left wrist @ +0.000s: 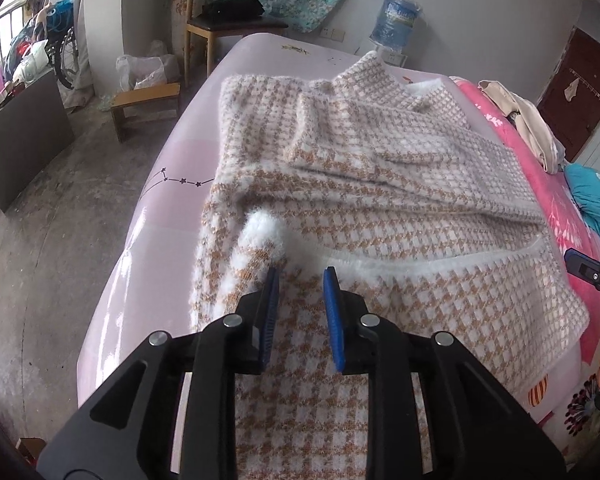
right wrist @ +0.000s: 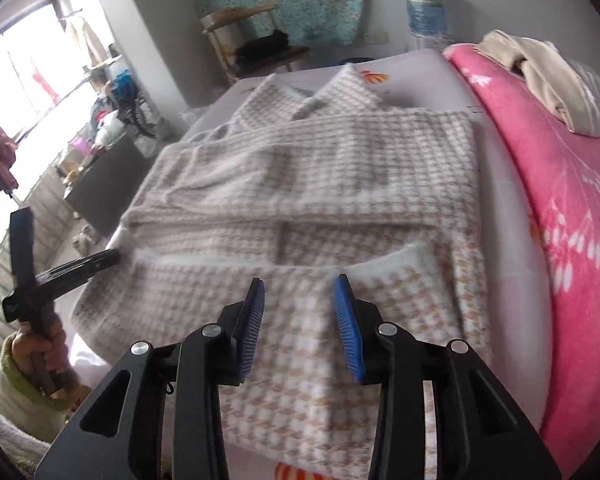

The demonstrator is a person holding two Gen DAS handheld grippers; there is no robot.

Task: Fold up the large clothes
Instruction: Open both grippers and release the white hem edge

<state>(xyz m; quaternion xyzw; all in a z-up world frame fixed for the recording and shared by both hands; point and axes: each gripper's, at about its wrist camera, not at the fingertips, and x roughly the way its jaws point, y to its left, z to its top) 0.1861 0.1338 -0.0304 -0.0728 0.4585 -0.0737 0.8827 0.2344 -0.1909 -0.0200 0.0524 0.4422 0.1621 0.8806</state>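
— Since the houndstooth coat (left wrist: 380,184) lies flat on the pale pink sheet (left wrist: 172,152) with both sleeves folded across its chest, why do the two tools hang above it with nothing in them?

— My guess is that the hem has just been laid down. The left gripper (left wrist: 300,276) has its blue pads parted, cloth showing beneath the gap but not pinched. The right gripper (right wrist: 300,286) stands the same way, fingers apart above the hem flap, nothing between them.

— Where does that flap sit?

— In the right wrist view the lower hem is doubled up toward twelve o'clock, its white fuzzy edge (right wrist: 284,264) just ahead of the fingertips. In the left wrist view a fluffy white corner (left wrist: 264,228) stands up at about eleven o'clock of the pads.

— And the collar?

— Far end, at twelve o'clock, pointing at the water bottle (left wrist: 396,20) by the wall.

— Why work on this side of the bed?

— The pink floral blanket (right wrist: 560,208) takes up the three o'clock side, with a beige garment (right wrist: 548,80) heaped on it.

— What is left?

— Probably another fold lengthwise; that raised corner may want flattening first.
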